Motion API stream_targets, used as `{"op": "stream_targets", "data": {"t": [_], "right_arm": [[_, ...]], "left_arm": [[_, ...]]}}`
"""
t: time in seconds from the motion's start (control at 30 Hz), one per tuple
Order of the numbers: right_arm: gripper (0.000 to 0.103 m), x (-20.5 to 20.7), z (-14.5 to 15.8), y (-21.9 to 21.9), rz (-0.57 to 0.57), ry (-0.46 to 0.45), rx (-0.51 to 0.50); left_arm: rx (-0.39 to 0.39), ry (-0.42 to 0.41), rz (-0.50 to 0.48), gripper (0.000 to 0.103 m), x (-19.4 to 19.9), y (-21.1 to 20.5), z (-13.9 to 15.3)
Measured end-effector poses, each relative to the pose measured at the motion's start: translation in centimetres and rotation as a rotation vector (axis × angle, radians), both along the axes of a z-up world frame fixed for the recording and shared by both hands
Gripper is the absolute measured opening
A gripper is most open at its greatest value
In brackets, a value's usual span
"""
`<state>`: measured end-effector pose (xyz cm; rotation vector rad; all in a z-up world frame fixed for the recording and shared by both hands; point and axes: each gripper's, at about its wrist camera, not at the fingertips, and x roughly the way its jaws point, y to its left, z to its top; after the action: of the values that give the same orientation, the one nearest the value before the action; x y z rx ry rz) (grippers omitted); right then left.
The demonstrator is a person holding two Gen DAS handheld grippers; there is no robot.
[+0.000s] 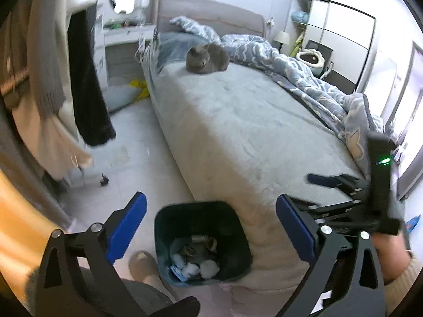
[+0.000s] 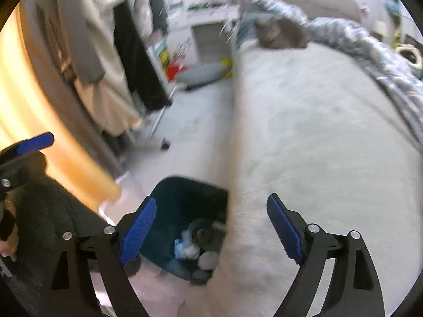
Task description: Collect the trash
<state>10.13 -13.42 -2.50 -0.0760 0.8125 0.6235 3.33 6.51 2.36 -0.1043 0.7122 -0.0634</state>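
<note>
A dark teal trash bin (image 1: pixel 164 227) stands on the floor against the foot of the bed, holding white crumpled tissues (image 1: pixel 208 266) and other scraps. My left gripper (image 1: pixel 211 227) is open and empty, hovering above the bin. The bin also shows in the right wrist view (image 2: pixel 182 195), blurred, with trash (image 2: pixel 190 248) inside. My right gripper (image 2: pixel 211 227) is open and empty, above the bin's right edge and the bed. It also shows at the right of the left wrist view (image 1: pixel 314 182). A left finger (image 2: pixel 34 142) shows at the far left of the right view.
A grey cat (image 1: pixel 206 58) sits on the bed (image 1: pixel 251 132), with a blue rumpled duvet (image 1: pixel 304 74) along its right side. Clothes (image 1: pixel 53 79) hang on a rack at the left. A white desk (image 1: pixel 124 42) stands beyond; a wardrobe (image 1: pixel 341 39) at the right.
</note>
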Motion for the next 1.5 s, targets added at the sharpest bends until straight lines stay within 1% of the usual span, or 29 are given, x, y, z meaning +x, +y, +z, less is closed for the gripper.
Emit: {"op": "stream_targets", "data": {"t": [0.03, 0.1, 0.13, 0.17, 0.23, 0.3, 0.4, 0.47, 0.53, 0.63, 0.73, 0.8, 0.93, 1.03, 1.23, 1.5], "right_arm": [[0.092, -0.3, 0.9, -1.1, -0.021, -0.023, 0.007], [0.095, -1.2, 3.2, -3.2, -0.066, -0.092, 0.016], [0.096, -1.6, 3.9, -3.9, -0.084, -0.119, 0.021], [0.099, -2.3, 5.1, -5.2, -0.110, -0.157, 0.031], [0.100, -3.3, 6.7, -7.4, -0.150, -0.210, 0.036], [0.100, -4.3, 8.1, -9.7, -0.181, -0.257, 0.015], [0.100, -6.4, 9.5, -13.7, -0.239, -0.337, -0.028], [0.100, -7.6, 10.2, -16.6, -0.309, -0.366, -0.013], [0.100, -7.9, 10.2, -18.3, -0.350, -0.363, 0.009], [0.100, -7.3, 8.9, -19.4, -0.360, -0.302, -0.023], [0.100, -6.8, 7.1, -20.1, -0.351, -0.260, -0.009], [0.100, -5.8, 5.2, -19.6, -0.319, -0.198, -0.020], [0.100, -6.2, 5.5, -19.2, -0.274, -0.211, -0.005], [0.100, -6.5, 5.5, -18.9, -0.267, -0.215, 0.005], [0.100, -6.6, 5.5, -18.4, -0.260, -0.210, -0.014], [0.100, -6.5, 5.6, -19.0, -0.266, -0.203, 0.023]], "left_arm": [[0.006, -0.009, -0.007, 0.100, 0.0, -0.3, 0.3], [-0.032, -0.022, -0.029, 0.100, 0.2, -0.8, 0.8], [-0.038, -0.031, -0.028, 0.100, 0.2, -0.9, 1.0], [-0.025, -0.052, -0.024, 0.100, 0.2, -1.2, 1.2], [0.013, -0.084, -0.024, 0.100, 0.0, -1.7, 1.7], [0.032, -0.098, -0.035, 0.100, 0.1, -1.9, 1.8], [0.015, -0.103, -0.056, 0.100, 0.2, -1.5, 1.8], [0.031, -0.111, -0.059, 0.100, 0.2, -1.5, 1.9], [0.049, -0.113, -0.052, 0.100, 0.2, -1.5, 1.7], [0.033, -0.099, -0.070, 0.100, 0.3, -1.7, 1.0], [0.045, -0.064, -0.079, 0.100, 0.6, -2.1, -0.2], [0.027, -0.059, -0.089, 0.100, 0.7, -2.1, -0.3], [0.042, -0.057, -0.090, 0.100, 0.6, -2.4, -0.5], [0.057, -0.053, -0.094, 0.100, 0.6, -2.6, -0.7], [0.050, -0.052, -0.092, 0.100, 0.5, -2.6, -0.8], [0.038, -0.055, -0.096, 0.100, 0.4, -2.5, -0.9]]}}
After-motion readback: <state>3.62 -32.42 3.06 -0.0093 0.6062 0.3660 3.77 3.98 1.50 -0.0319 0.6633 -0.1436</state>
